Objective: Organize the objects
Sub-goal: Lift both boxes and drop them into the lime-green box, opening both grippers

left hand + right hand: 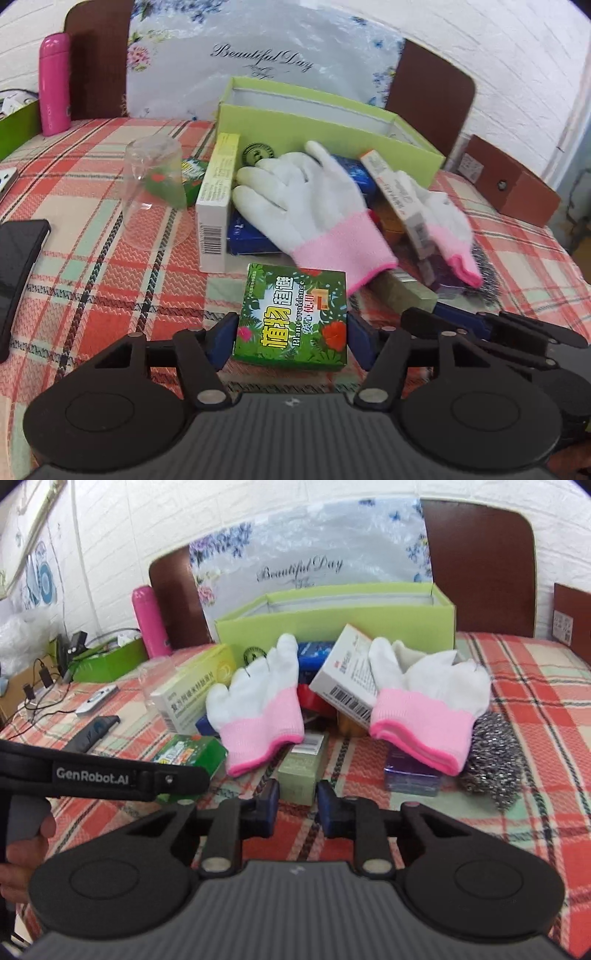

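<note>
Fingers of the left gripper point(291, 338) clamp the green box point(293, 317); right gripper point(297, 806) fingers pinch the pale-green box point(301, 771).

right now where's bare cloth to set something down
Free: the cloth right of the scourer, and the strip between the glass and the phone. Crowded: the pile of gloves and cartons before the green box.

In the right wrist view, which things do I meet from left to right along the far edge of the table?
Small green tray → pink bottle → large green box → brown box.
</note>
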